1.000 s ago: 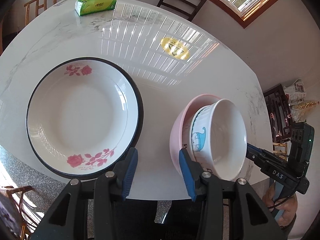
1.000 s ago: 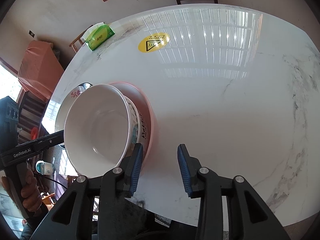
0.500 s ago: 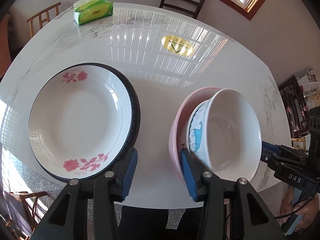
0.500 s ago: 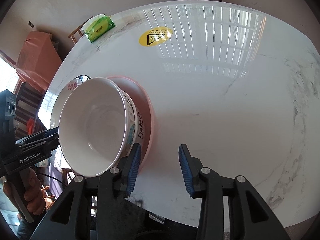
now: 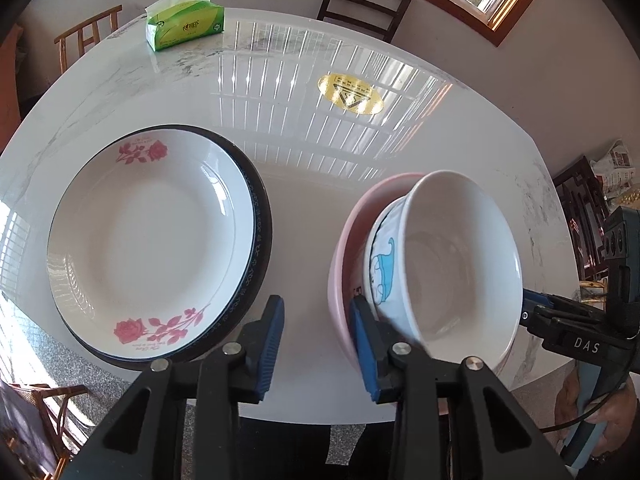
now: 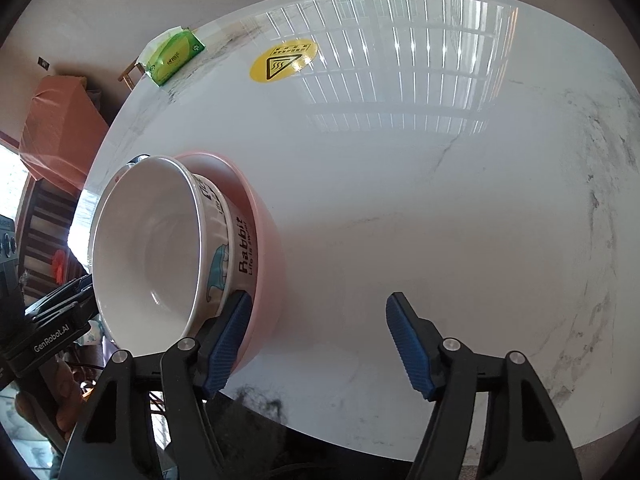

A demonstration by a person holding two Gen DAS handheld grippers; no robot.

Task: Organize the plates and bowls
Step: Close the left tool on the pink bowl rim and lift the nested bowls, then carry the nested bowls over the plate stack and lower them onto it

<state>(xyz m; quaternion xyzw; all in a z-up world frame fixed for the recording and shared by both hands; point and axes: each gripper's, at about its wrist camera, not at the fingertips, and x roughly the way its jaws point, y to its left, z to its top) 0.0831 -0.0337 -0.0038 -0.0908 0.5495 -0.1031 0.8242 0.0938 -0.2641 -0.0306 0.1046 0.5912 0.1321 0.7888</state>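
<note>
Left gripper (image 5: 318, 344) closing on nothing over bare bench (image 5: 304, 184), right gripper (image 6: 318, 344) opening, empty, to free white bowl (image 6: 160, 248) nested in pink bowl (image 6: 264, 240) just left of it.

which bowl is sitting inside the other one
The white bowl with the blue cartoon and "Rabbit" lettering sits tilted inside the plain pink bowl, which is wider and rests directly on the table.

- Left gripper (image 5: 318, 344) closing, nothing between jaws, bare table (image 5: 304, 208) below.
- Rose plate (image 5: 152, 240) stacked on dark-rimmed plate (image 5: 262, 236), left.
- White bowl (image 5: 452, 264) nested in pink bowl (image 5: 340, 272), right.
- Tissue pack (image 5: 184, 26) far left.
</note>
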